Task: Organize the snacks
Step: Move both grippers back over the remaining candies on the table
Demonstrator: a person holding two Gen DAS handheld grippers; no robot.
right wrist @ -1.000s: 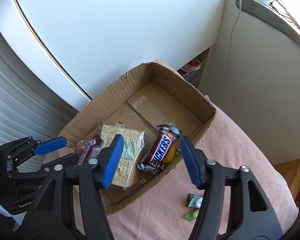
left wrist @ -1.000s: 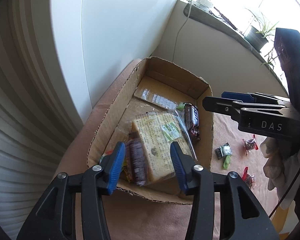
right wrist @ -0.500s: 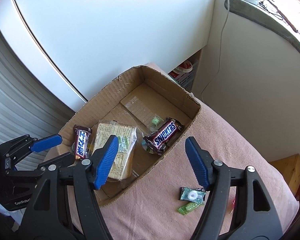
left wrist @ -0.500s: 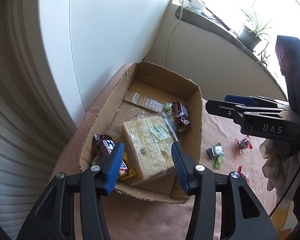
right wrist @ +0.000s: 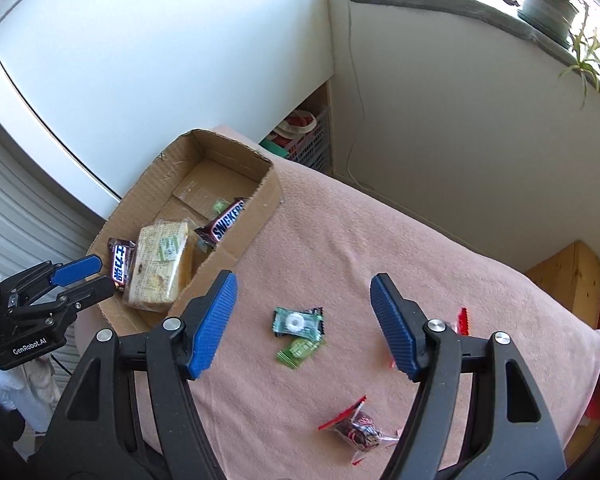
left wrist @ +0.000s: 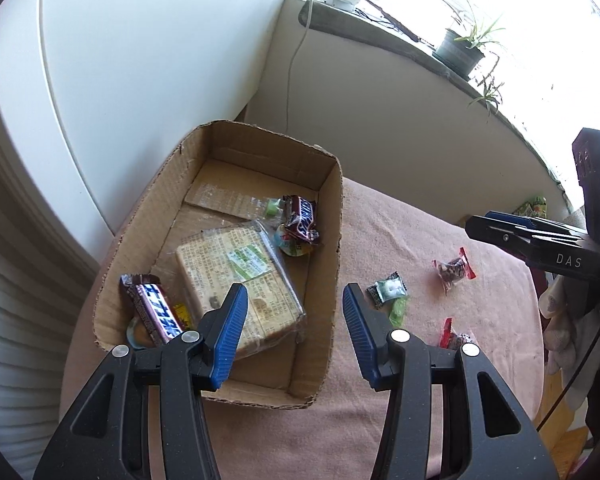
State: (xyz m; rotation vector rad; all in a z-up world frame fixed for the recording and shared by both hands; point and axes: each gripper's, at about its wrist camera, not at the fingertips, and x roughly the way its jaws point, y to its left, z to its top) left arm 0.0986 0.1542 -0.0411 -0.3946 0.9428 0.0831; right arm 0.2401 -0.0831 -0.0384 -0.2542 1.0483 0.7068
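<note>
R gripper (right wrist: 303, 326), jaws just widened & holding nothing, had swung off the open brown cardboard box (right wrist: 266, 205) w/ the brown Snickers bar (right wrist: 225, 219) left inside by the box's near wall, so that drop looked done; it now hung over the green-wrapped ring candy (right wrist: 298, 322) on the pink cloth (right wrist: 380, 248) just outside the box. L gripper (left wrist: 292, 334), part-open & empty, straddled the box's right wall, above the clear-wrapped tan biscuit pack (left wrist: 240, 276). Cloth beside the box was bare apart from small candies; red-wrapped candy (right wrist: 354, 428) lay farther out toward the cloth's edge.
</note>
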